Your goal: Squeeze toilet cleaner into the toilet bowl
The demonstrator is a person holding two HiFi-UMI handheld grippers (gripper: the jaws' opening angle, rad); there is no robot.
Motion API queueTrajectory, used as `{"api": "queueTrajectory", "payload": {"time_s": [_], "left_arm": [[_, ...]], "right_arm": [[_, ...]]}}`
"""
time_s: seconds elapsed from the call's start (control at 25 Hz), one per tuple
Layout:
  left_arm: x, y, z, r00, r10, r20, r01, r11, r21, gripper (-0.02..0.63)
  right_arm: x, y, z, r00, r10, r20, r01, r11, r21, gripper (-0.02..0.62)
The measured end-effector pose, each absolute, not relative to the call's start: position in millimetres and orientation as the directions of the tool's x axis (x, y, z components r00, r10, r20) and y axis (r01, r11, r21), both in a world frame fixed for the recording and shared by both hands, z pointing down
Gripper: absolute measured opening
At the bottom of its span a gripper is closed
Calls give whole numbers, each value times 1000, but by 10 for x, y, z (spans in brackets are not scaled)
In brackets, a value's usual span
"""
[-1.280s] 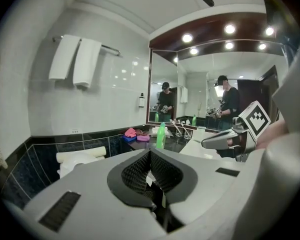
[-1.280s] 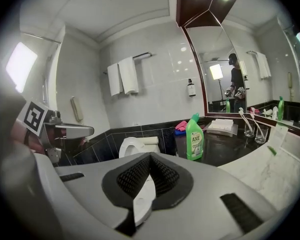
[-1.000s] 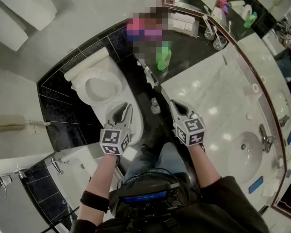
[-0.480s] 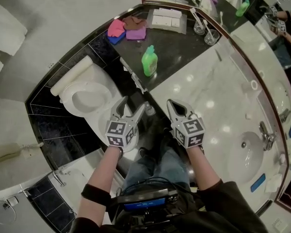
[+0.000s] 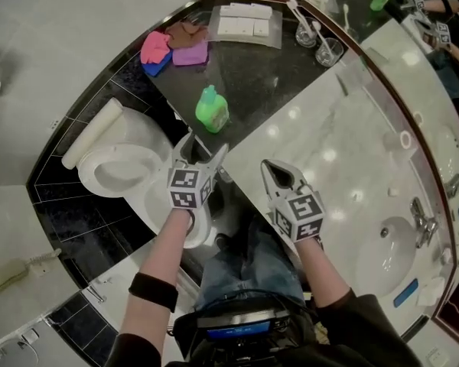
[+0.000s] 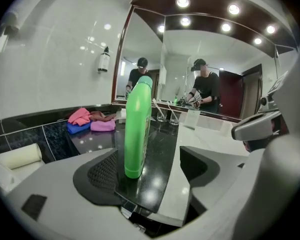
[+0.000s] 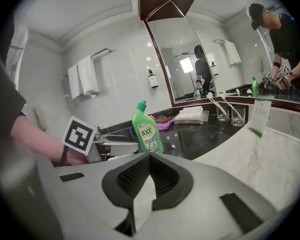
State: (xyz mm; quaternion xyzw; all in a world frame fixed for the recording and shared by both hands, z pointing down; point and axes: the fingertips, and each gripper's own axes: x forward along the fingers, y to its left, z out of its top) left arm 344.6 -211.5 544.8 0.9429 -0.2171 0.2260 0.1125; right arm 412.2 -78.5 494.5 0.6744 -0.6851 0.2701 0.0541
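Beyond the left gripper (image 5: pixel 205 147), at the far end of a glossy black stone counter (image 5: pixel 275 82), lie folded pink, blue and purple cloths (image 5: pixel 157 48). To their right sit a white tray (image 5: pixel 247 23) of what may be folded flannels and two clear glass tumblers (image 5: pixel 330 50) holding toothbrushes. Right of the right gripper (image 5: pixel 266 167) is a white marble top (image 5: pixel 344 151) with an oval basin (image 5: pixel 382 254) and chrome tap (image 5: pixel 421 219).

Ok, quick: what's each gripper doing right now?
Left gripper: open, jaws have just been opening, nothing between them; green bottle ahead.
Right gripper: shut, empty.
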Motion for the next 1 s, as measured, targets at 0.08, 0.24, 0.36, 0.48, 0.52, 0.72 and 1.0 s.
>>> {"api": "queueTrajectory", "payload": {"time_s": [0.08,0.24,0.36,0.48,0.52,0.72,1.0], "left_arm": [[3617,-2220,5527,808,-358,467,-456,-883,113,393],[3900,-2437,5652,809,-368,459,-446,-892,72,393],[4033,-2583,5737,806,-380,454,-448,-893,48,399],[4146,-2663,5788,813,-378,443,-441,-896,44,399],[4172,-2678,5809,815,-375,442,-437,-898,44,397],[4250,-2726,5868,816,-379,436,-435,-900,33,357],[4294,-2714,5800,817,-384,431,-423,-906,-7,234]], "right_arm": [[4225,-802,5021,-79,-892,445,-954,-61,-292,12],[4430,-882,5157,-70,-886,458,-959,-66,-274,12],[4582,-914,5256,-58,-882,468,-961,-77,-264,12],[4677,-926,5321,-57,-877,476,-960,-83,-268,12],[4698,-930,5342,-58,-876,479,-959,-84,-269,12],[4778,-923,5461,-58,-868,493,-957,-92,-275,12],[4865,-929,5562,-55,-862,503,-956,-99,-275,12]]}}
